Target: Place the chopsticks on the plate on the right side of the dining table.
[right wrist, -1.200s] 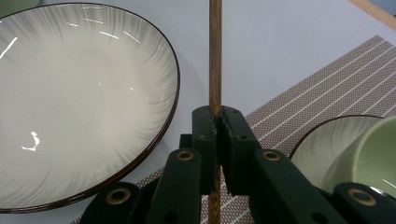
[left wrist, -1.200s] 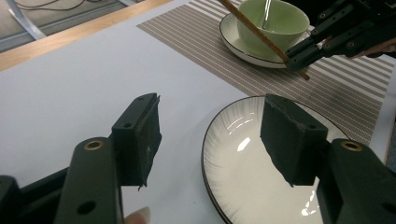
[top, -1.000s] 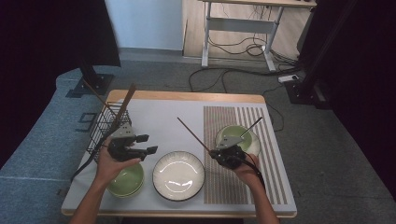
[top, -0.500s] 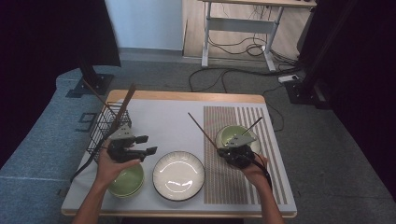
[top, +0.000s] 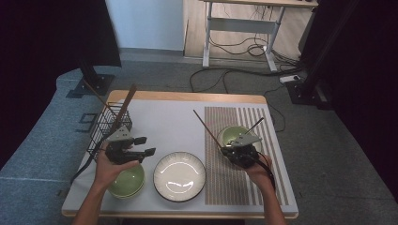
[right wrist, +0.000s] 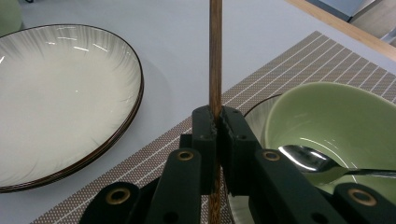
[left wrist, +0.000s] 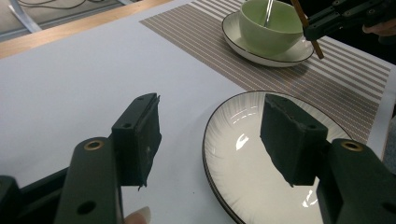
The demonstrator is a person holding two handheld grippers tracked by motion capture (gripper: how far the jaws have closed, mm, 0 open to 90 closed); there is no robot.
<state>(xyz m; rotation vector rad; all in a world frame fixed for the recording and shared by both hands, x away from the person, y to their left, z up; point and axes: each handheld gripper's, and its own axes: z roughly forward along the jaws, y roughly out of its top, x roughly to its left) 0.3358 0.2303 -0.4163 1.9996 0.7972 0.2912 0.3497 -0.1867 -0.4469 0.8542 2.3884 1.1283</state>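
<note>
A white-topped table (top: 164, 117) with a wooden edge stands on grey carpet; beyond it are a desk frame with loose cables on the floor and dark screens at either side. A brown striped placemat (top: 244, 178) covers the right part of the tabletop.

Nearest the person, a stack of green bowls (top: 126, 182) sits at the left front under the left hand, and a white ribbed plate (top: 179, 176) with a dark rim lies just beside it, at the middle front. The left gripper (top: 143, 146) hovers above the table between those two, its jaws standing well apart with nothing between them — in the left gripper view the plate (left wrist: 261, 154) shows through the gap.

To the right, over the placemat, the right gripper (right wrist: 216, 126) is clamped tight on a brown wooden chopstick (right wrist: 215, 51). In the high view the chopstick (top: 206, 126) is off the table and slants up and away to the left from the jaws, its long axis running diagonally toward the middle of the table. Just beside the gripper, a green bowl (top: 233, 135) sits on a saucer on the placemat, with a metal spoon (right wrist: 317, 163) in it, its handle (top: 256, 123) leaning out toward the far right.

Farther back on the left, a black wire basket (top: 109, 126) holds a long wooden utensil that leans out of it — well apart from the chopstick.
</note>
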